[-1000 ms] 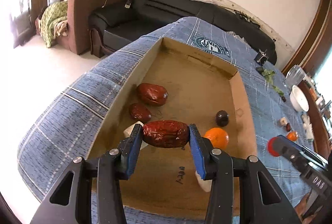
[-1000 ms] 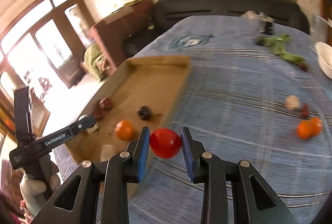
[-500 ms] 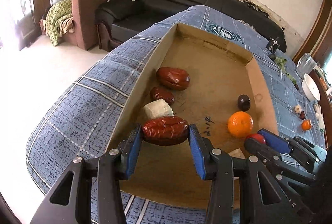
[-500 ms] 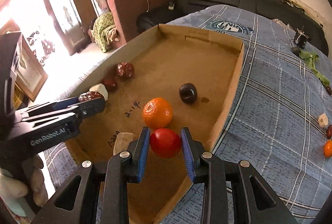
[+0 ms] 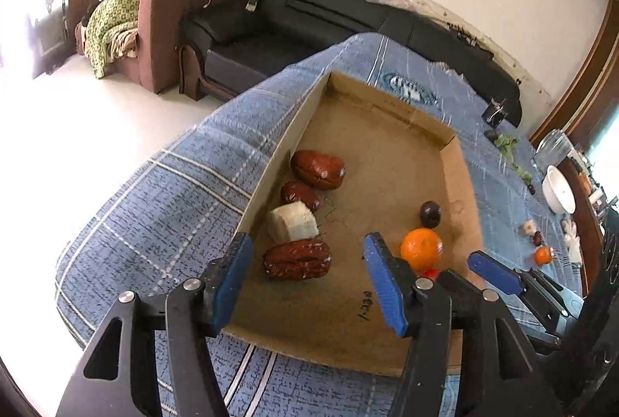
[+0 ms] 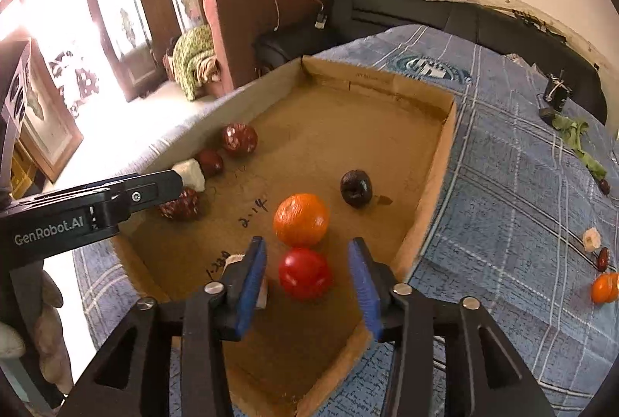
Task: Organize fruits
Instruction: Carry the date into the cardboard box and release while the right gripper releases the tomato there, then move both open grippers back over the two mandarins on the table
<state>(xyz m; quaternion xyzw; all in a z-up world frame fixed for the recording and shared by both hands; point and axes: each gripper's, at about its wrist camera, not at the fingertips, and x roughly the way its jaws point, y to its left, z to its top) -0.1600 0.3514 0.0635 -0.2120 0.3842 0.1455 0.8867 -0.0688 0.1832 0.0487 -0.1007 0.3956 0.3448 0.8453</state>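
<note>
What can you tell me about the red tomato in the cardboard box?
The red tomato is round, smooth and glossy. It lies in the cardboard box near its front end, right beside the orange. The right gripper has just been opening; its blue pads flank the tomato without pressing it.

L fingers (image 5: 232, 277) opened, date (image 5: 297, 259) dropped in box (image 5: 390, 154), R fingers (image 6: 253, 285) opened, tomato (image 6: 305, 274) released

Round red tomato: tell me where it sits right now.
In the right wrist view, the round red tomato lies on the cardboard tray's floor near its front right corner, just in front of the orange mandarin.
</note>
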